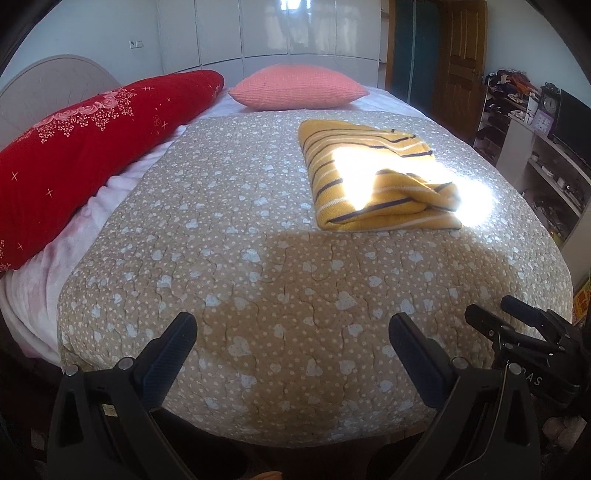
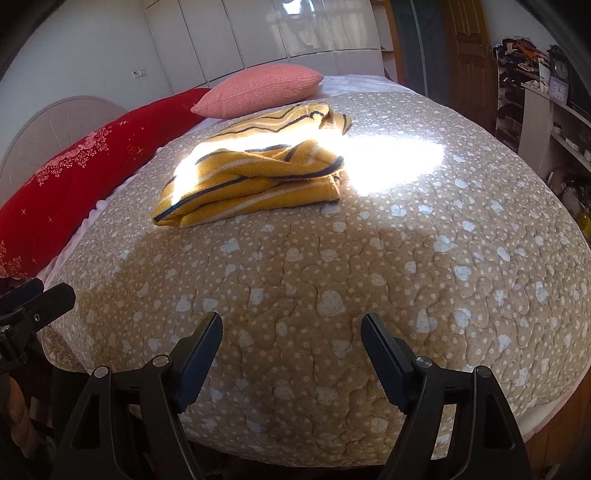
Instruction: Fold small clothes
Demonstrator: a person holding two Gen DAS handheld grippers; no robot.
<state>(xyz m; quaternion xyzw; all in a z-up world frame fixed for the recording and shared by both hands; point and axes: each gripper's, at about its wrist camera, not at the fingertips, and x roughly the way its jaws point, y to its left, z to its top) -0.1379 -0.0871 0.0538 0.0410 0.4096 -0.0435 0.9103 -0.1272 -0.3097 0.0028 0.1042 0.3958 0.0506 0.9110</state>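
We see a bed (image 1: 258, 295) w/ a beige quilt (image 1: 229, 229) printed w/ white hearts & dots, going L to R. Far L: pale rounded headboard (image 1: 48, 81), then a long red pillow (image 1: 92, 147) w/ pink floral print lying along the L edge on a pinkish-white sheet (image 1: 40, 280). Next, a pink cushion (image 1: 295, 86) at the far end of the bed, glossy white wardrobe doors (image 1: 280, 33) behind it.

R of centre: the yellow striped sweater (image 1: 369, 177), folded into a compact bundle, lying on the quilt, partly in a bright sun patch (image 1: 476, 195). It touches neither tool; well apart from both. In the right wrist view the same sweater (image 2: 255, 173) sits up-left of centre, just in front of the pink cushion (image 2: 258, 88).

Bottom of left wrist view: left hand-held gripper (image 1: 291, 332), jaws spread wide, nothing between them, only quilt below. To its R at the frame edge we see the right hand-held gripper (image 1: 491, 314) w/ its black fingers, just beside the left one.

Right wrist view: right hand-held gripper (image 2: 291, 328) also spread wide, empty, above the near quilt edge; left hand-held gripper (image 2: 37, 299) pokes in at the L edge.

Far R: wooden door (image 1: 461, 59), shelves (image 1: 546, 155) w/ clutter & a clock (image 1: 550, 105)
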